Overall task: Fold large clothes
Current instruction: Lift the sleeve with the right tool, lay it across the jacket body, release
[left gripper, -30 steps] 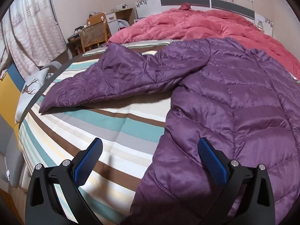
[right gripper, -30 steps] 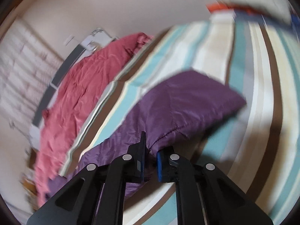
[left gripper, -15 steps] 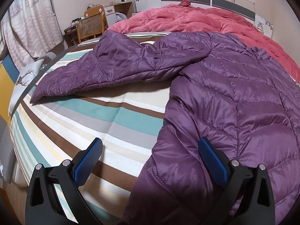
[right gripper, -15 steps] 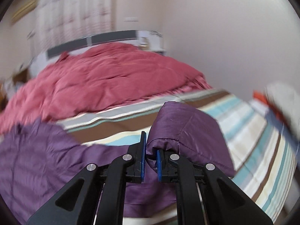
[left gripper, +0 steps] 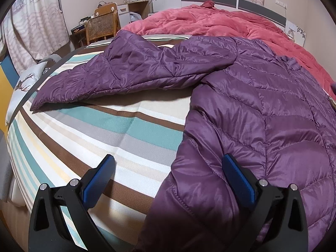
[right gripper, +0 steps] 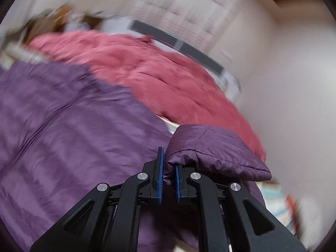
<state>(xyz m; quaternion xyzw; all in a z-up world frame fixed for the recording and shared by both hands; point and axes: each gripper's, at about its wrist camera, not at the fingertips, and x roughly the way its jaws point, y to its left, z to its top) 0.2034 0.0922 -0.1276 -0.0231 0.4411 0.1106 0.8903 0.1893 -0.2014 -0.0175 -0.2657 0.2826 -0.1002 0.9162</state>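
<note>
Nearest, the left gripper [left gripper: 168, 180] hangs wide open and empty over the jacket [left gripper: 262, 113] hem on the bed [left gripper: 94, 138]. The right gripper [right gripper: 168, 180] is clamped on a sleeve cuff [right gripper: 210, 153] above the body; the far left sleeve [left gripper: 117, 75] lies unfolded, so folding looks barely begun.

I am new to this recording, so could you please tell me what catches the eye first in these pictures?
A glossy purple quilted down jacket sprawls over the striped bedspread, one sleeve flung out sideways. Behind it a rumpled pink duvet fills the head of the bed. The right tongs are clamped on the other purple sleeve's cuff, while the left tongs gape open above the jacket's edge.
</note>
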